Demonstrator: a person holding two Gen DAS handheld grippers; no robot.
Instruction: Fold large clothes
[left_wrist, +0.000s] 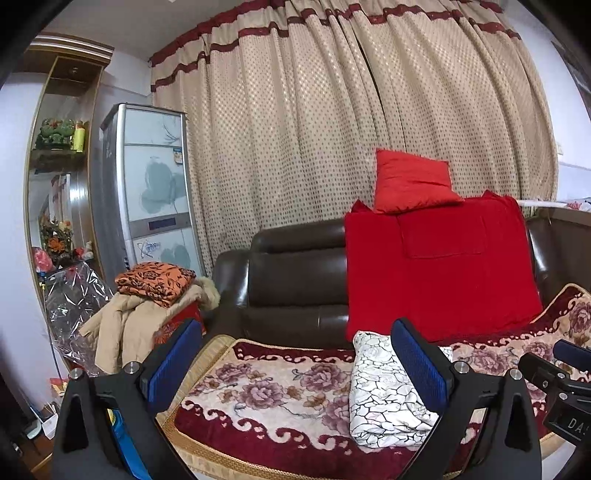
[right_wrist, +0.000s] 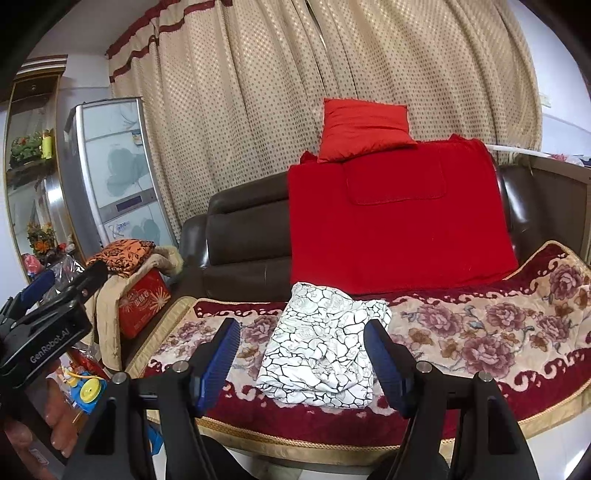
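A white garment with a black crackle print (right_wrist: 321, 350) lies folded into a compact bundle on the floral sofa cover (right_wrist: 480, 332). In the left wrist view the same folded garment (left_wrist: 384, 391) sits behind my right-hand finger. My left gripper (left_wrist: 295, 354) is open above the sofa's front edge, nothing between its blue pads (left_wrist: 421, 365). My right gripper (right_wrist: 303, 347) is open too, held back from the bundle and framing it without touching. The left gripper's body (right_wrist: 48, 317) shows at the left edge of the right wrist view.
A red blanket (right_wrist: 399, 229) drapes the dark leather sofa back (right_wrist: 243, 236), with a red cushion (right_wrist: 364, 127) on top. Left of the sofa, a red box (right_wrist: 142, 302) carries a beige coat (left_wrist: 125, 325) and an orange patterned cloth (left_wrist: 155, 280). A standing air conditioner (left_wrist: 155, 192) and curtains (left_wrist: 332, 129) stand behind.
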